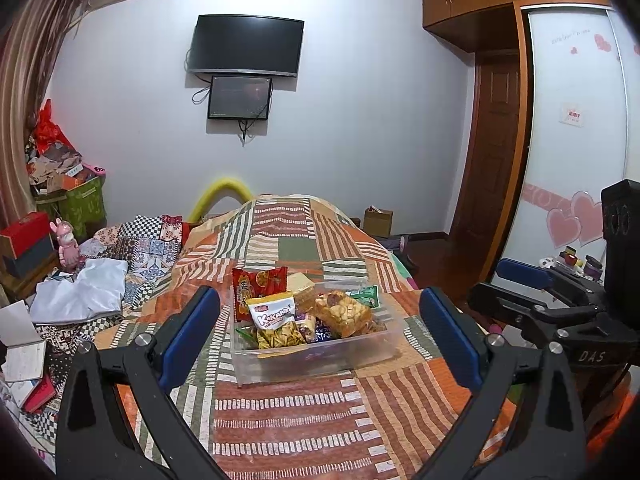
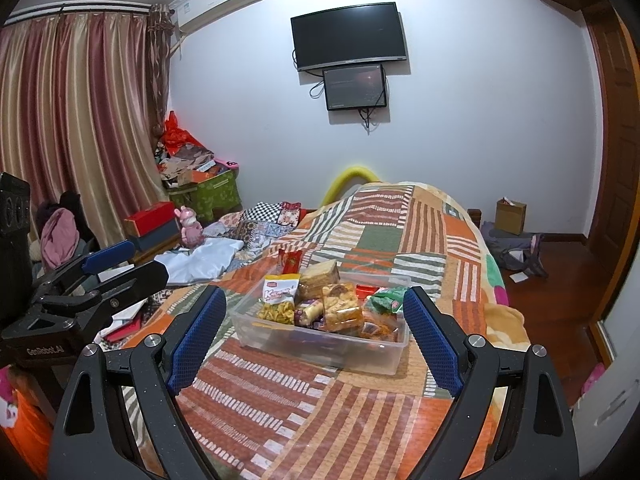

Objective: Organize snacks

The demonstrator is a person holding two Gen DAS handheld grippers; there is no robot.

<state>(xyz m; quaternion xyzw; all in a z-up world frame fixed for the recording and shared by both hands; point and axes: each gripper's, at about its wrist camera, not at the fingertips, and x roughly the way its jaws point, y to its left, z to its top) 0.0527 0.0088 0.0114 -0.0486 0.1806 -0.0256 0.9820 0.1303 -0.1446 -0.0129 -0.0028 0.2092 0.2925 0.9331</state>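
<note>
Bedroom walls in pale white carry a dark television (image 1: 246, 45) with a smaller screen (image 1: 239, 98) hung just below it, and a patchwork quilt (image 1: 288, 420) in orange, green and cream stripes covers the bed that bears everything.

On the quilt, toward the near end of the bed and about midway between its two long edges, sits a clear plastic bin (image 1: 316, 360) filled with snacks. A white chip bag (image 1: 276, 316) printed in red stands at the bin's front left, a red packet (image 1: 260, 284) leans behind it against the back left corner, a clear pack of golden biscuits (image 1: 344, 312) lies across the middle, and a green packet (image 1: 366, 295) shows at the back right.

Both tongs stand apart and hold nothing. The left tongs (image 1: 320, 336) are held above the quilt short of the bin, which shows framed in the gap between their blue pads, touching neither. The right tongs (image 2: 316, 332) hover likewise, the bin (image 2: 320, 344) lying ahead between their pads, its right corner close to the right-hand pad. In each view the other tongs appear off to the side, beyond the bed's long edge.

Striped curtains (image 2: 76, 128) hang at the left, with a pink rabbit figure (image 2: 191, 227) and stacked boxes below.
</note>
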